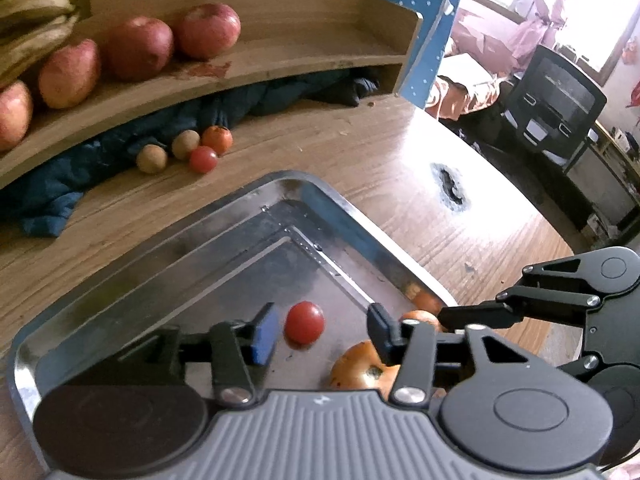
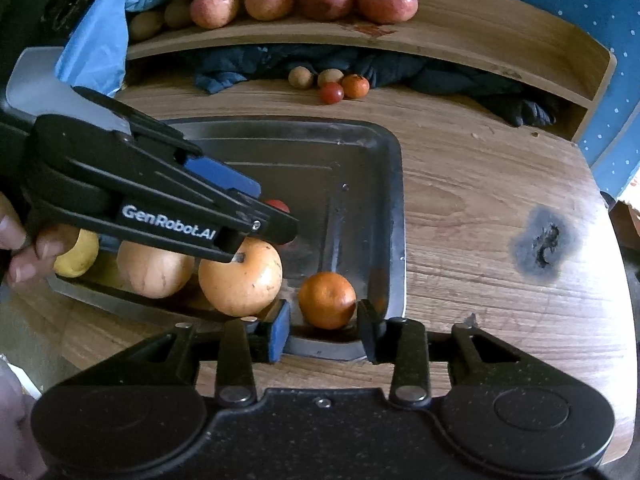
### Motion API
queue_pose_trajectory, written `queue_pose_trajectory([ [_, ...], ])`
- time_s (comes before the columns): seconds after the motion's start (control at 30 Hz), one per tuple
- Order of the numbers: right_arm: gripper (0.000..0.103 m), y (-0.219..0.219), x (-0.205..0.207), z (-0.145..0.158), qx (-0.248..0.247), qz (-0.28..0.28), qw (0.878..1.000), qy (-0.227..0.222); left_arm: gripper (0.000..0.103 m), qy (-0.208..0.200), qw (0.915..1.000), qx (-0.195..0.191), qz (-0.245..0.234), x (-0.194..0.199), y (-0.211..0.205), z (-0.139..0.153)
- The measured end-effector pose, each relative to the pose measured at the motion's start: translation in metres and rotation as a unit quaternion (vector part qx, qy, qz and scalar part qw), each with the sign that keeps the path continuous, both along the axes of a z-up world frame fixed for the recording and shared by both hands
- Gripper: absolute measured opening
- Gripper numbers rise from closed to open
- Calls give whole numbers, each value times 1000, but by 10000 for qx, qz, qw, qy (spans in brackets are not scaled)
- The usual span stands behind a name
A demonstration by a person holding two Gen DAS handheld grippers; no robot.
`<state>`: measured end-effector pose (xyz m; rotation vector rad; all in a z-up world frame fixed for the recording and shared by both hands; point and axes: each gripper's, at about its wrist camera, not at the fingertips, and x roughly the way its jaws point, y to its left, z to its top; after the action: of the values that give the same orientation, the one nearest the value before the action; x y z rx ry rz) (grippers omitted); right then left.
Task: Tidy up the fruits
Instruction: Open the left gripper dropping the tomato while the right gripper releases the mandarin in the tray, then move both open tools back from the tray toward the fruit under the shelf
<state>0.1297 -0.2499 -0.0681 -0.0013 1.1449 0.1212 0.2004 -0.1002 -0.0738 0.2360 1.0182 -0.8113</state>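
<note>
Tomato (image 1: 304,323) between open left hand-held gripper (image 1: 320,332) pads.

tomato (image 1: 304,323) in tray (image 1: 132,256); apples (image 1: 140,48) on shelf (image 1: 280,60)

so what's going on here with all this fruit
A person holds tongs in each hand over a metal tray on a wooden table. The left tongs are open around a small red tomato in the tray, not pressing it. The right tongs are open around an orange at the tray's near corner. Apples line the shelf behind, and four small fruits sit on the table below it.
</note>
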Motion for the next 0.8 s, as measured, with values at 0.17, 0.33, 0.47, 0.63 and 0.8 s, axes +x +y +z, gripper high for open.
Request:
queue_pose_trajectory([
  [0.17, 53, 1, -4, 6, -35, 48, 10000, -17, 70, -69, 9999, -79, 75, -8, 11, 12],
  [0.33, 73, -1, -12, 18, -21, 103, 9999, -60, 81, -148, 9995, -155, 247, -18, 30, 25],
  [0.47, 86, -2, -17, 26, -37, 161, 9999, -21, 90, -136, 9991, -171, 353, -27, 49, 35],
  [0.63, 97, 1, -20, 34, 24, 259, 9996, 106, 95, -181, 9990, 22, 412, -44, 78, 45],
  [0.8, 100, 7, -20, 37, -17, 417, 9989, 232, 98, -78, 9969, 174, 762, -51, 102, 46],
])
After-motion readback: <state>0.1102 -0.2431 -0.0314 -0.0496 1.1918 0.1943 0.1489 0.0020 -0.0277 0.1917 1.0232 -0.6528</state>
